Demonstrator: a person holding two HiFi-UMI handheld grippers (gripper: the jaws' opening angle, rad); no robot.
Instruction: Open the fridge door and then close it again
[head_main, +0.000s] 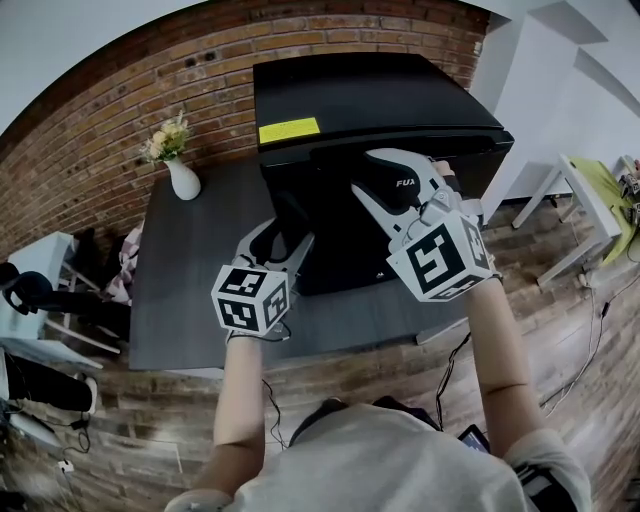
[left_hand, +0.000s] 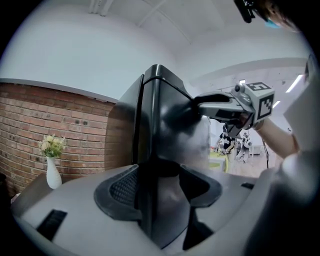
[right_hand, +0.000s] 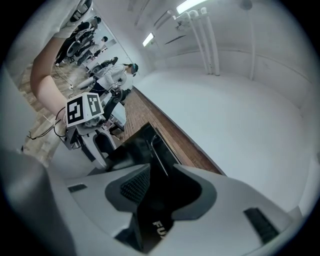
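A black mini fridge (head_main: 370, 100) stands on a dark grey table (head_main: 195, 290), its door facing me. My left gripper (head_main: 287, 243) straddles the fridge's left front vertical edge. In the left gripper view that black edge (left_hand: 150, 120) fills the gap, and the left gripper (left_hand: 162, 185) looks shut on it. My right gripper (head_main: 395, 182) is higher, at the door's upper right. In the right gripper view the black door (right_hand: 147, 150) with white lettering runs between the jaws of the right gripper (right_hand: 160, 192), which looks shut on the door. Each gripper also shows in the other's view: right gripper (left_hand: 200, 106), left gripper (right_hand: 100, 145).
A white vase of flowers (head_main: 180, 170) stands on the table left of the fridge, against the brick wall (head_main: 90, 140). A yellow label (head_main: 289, 130) lies on the fridge top. White furniture (head_main: 585, 200) stands at the right, cables (head_main: 590, 330) run over the wooden floor.
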